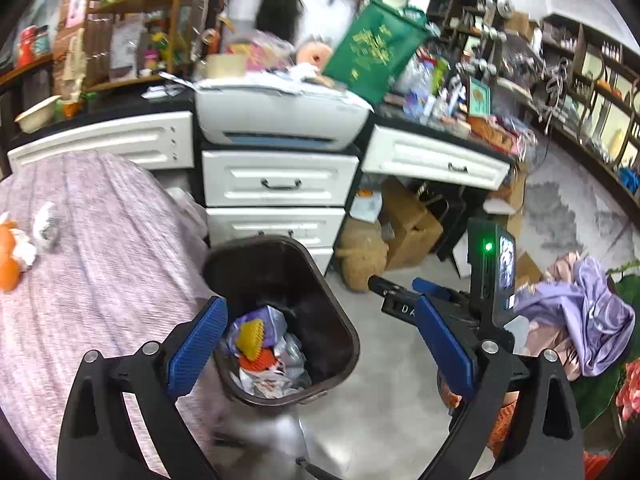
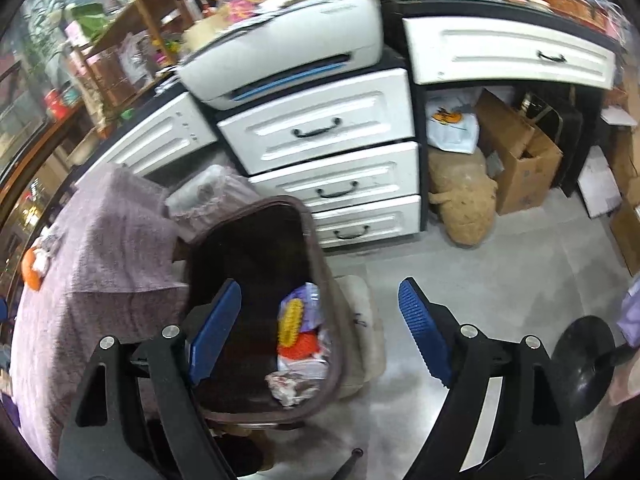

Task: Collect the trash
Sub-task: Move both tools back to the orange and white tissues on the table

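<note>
- Left gripper [image 1: 320,344]: jaws spread wide, holding nothing.
- Right gripper [image 2: 320,328]: jaws likewise wide and empty.
- Dark brown plastic waste bin [image 1: 340,320], below and between both jaws, contains crumpled wrappers [image 1: 264,344].

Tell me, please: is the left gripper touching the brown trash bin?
Cannot tell. In the left wrist view the open left gripper overlaps the trash bin rim, with no visible gap or contact.

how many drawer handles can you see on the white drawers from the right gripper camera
4: three stacked on the centre drawers, top, middle, bottom, and one on the wide drawer at upper right. Others may be hidden.
</note>
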